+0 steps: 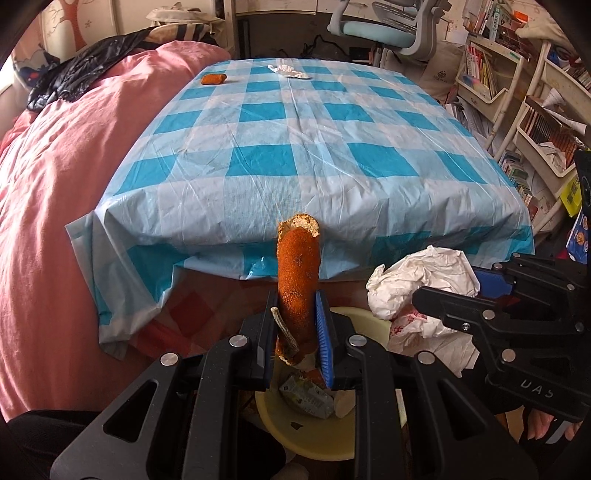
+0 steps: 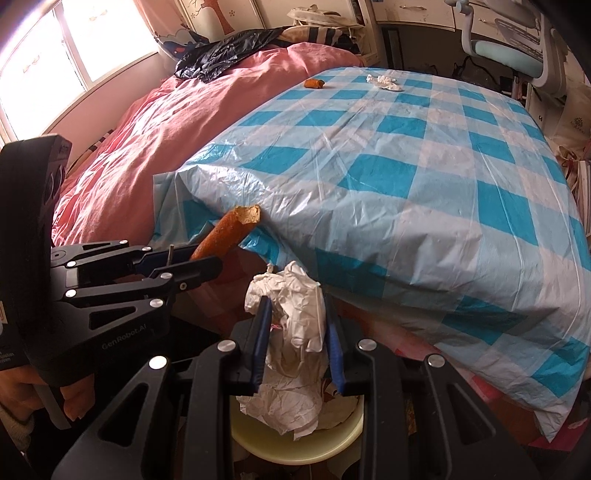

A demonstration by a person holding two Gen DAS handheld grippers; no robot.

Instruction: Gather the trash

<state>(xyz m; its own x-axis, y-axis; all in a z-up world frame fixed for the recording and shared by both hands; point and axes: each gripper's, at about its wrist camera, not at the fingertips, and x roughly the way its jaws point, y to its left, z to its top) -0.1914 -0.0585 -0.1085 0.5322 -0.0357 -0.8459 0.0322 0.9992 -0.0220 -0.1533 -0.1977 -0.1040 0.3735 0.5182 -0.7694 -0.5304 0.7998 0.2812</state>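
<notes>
L gripper [image 1: 297,334] is clamped on a long orange peel [image 1: 298,280], fingers pressed to both sides w/ the blue pad [image 1: 322,332] against its right edge. Peel stands nearly upright, pale torn end on top, a dry stem bit [image 1: 284,328] stuck on its lower left. Seen from the R camera the same peel [image 2: 225,232] pokes up at a slant out of the L gripper [image 2: 192,264].

R gripper [image 2: 297,332] is closed on a crumpled white paper wad [image 2: 295,314]; paper bulges above the fingers and hangs below them. In the L view that wad [image 1: 417,288] sits just right of the peel, R gripper [image 1: 443,299] reaching in from the right.

Directly under both grippers: a pale yellow bin [image 1: 325,439], w/ a small printed wrapper [image 1: 306,397] and other scraps inside. From the R side the bin's rim [image 2: 295,450] shows below the hanging paper.

Beyond them, a table under a blue-and-white checked plastic cloth [image 1: 295,147]. At its far end lie a short orange peel piece [image 1: 213,78] and, apart to its right, a white tissue [image 1: 290,71]. Pink bedding [image 1: 55,184] lies along the table's left side w/ a black plastic bag [image 1: 88,70] on it. An office chair [image 1: 388,33] stands behind the table; bookshelves [image 1: 517,92] at right.
</notes>
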